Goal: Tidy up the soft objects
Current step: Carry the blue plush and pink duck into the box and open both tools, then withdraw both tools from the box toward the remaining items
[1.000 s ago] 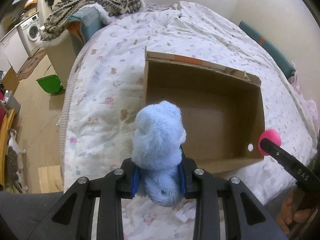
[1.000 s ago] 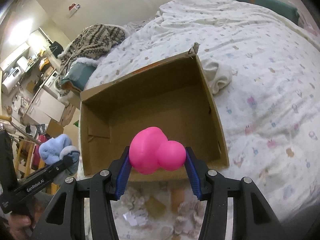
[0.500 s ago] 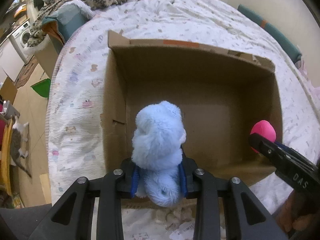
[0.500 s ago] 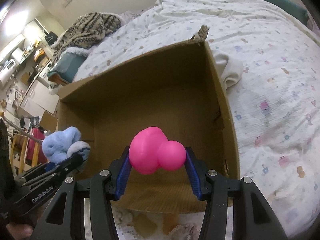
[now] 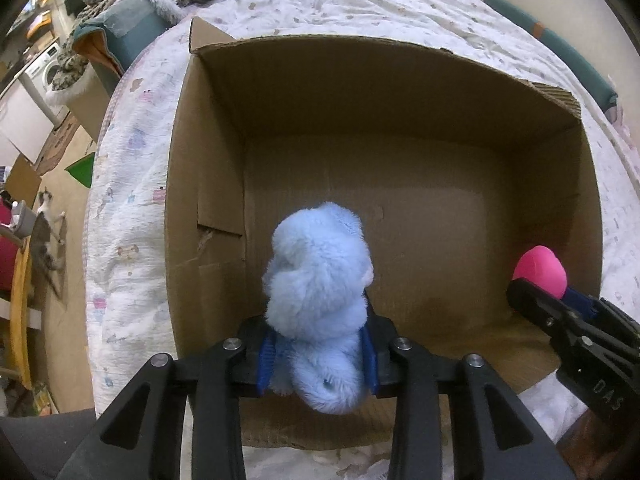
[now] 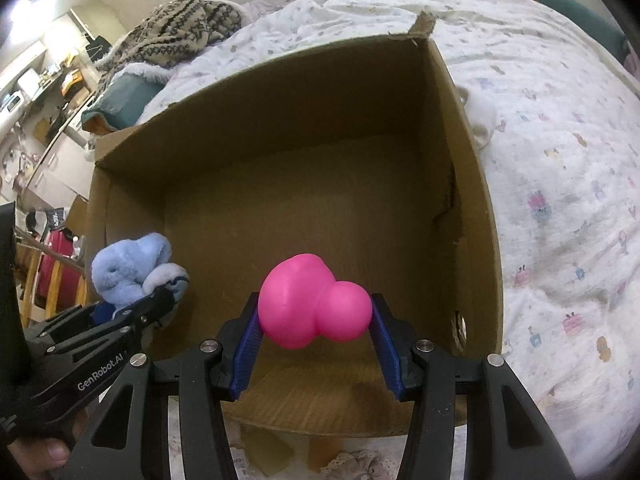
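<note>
Fingers point(image 5: 266, 354) around blue plush point(image 5: 318, 280), over box point(image 5: 180, 208)

"GenRobot.AI" marks the left hand-held gripper point(image 6: 132, 300); "DAS" the right hand-held gripper point(image 5: 560, 300).

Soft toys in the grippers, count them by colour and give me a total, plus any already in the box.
Blue plush toy: 1
Pink squishy toy: 1
Already inside the cardboard box: 0
Total: 2

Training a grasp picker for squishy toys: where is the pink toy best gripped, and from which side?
Grip the pink toy across its two-lobed width, coming from the near, open side. The right gripper clamps it that way, pads on the outer curves, above the cardboard box.
</note>
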`<action>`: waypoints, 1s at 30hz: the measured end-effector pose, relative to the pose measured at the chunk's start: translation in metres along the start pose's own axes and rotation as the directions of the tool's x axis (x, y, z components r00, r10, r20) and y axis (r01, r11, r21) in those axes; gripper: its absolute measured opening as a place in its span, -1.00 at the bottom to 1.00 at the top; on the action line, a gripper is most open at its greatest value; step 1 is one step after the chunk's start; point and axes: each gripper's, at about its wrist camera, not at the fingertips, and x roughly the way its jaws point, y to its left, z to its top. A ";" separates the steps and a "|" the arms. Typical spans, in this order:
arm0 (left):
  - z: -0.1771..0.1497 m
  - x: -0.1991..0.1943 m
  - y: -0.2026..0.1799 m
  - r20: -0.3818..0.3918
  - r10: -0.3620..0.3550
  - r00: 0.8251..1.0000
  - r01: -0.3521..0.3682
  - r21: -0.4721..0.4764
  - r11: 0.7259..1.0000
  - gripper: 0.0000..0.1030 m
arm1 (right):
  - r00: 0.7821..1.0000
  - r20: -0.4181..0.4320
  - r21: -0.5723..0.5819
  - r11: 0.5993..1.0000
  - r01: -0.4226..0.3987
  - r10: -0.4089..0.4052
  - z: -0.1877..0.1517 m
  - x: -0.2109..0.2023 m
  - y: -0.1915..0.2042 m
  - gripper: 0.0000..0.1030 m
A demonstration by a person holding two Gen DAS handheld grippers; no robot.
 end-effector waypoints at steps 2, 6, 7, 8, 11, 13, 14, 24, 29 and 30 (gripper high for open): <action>0.000 0.001 -0.001 -0.001 0.004 1.000 -0.004 0.003 1.000 -0.35 | 1.000 0.002 -0.003 1.000 0.003 -0.003 0.001 0.001 0.001 0.05; 0.000 0.002 -0.003 -0.004 -0.002 1.000 0.002 0.004 1.000 -0.33 | 1.000 0.002 0.004 1.000 0.001 -0.001 0.003 0.002 0.001 0.05; 0.000 0.002 -0.003 -0.005 -0.004 1.000 0.004 0.002 1.000 -0.33 | 1.000 0.000 0.004 1.000 -0.001 0.001 0.003 0.002 0.000 0.05; 0.001 0.002 -0.003 -0.005 -0.004 1.000 0.004 -0.001 1.000 -0.32 | 1.000 -0.003 0.005 1.000 -0.001 0.001 0.003 0.004 0.001 0.05; 0.002 0.001 -0.005 -0.002 -0.004 1.000 0.004 -0.001 1.000 -0.32 | 1.000 -0.008 0.009 1.000 -0.001 0.001 0.003 0.004 0.001 0.05; 0.001 0.000 -0.004 -0.002 -0.003 1.000 0.003 0.000 1.000 -0.27 | 1.000 -0.006 0.012 1.000 -0.002 0.002 0.004 0.004 0.001 0.06; 0.002 0.000 -0.004 -0.004 -0.002 1.000 0.002 0.000 1.000 -0.24 | 1.000 -0.005 0.014 1.000 -0.004 0.004 0.004 0.004 0.001 0.06; 0.001 0.002 -0.008 -0.023 -0.003 1.000 0.003 0.011 1.000 0.10 | 1.000 0.016 0.021 1.000 -0.009 0.008 0.002 -0.003 -0.002 0.19; 0.000 -0.008 -0.003 0.004 -0.052 0.999 0.052 -0.014 0.999 0.34 | 0.999 0.036 0.046 0.999 -0.029 0.027 0.004 -0.010 -0.006 0.52; 0.000 -0.010 -0.002 0.012 -0.042 0.999 0.042 -0.017 0.999 0.35 | 0.998 0.044 0.052 0.998 -0.036 0.034 0.004 -0.013 -0.007 0.60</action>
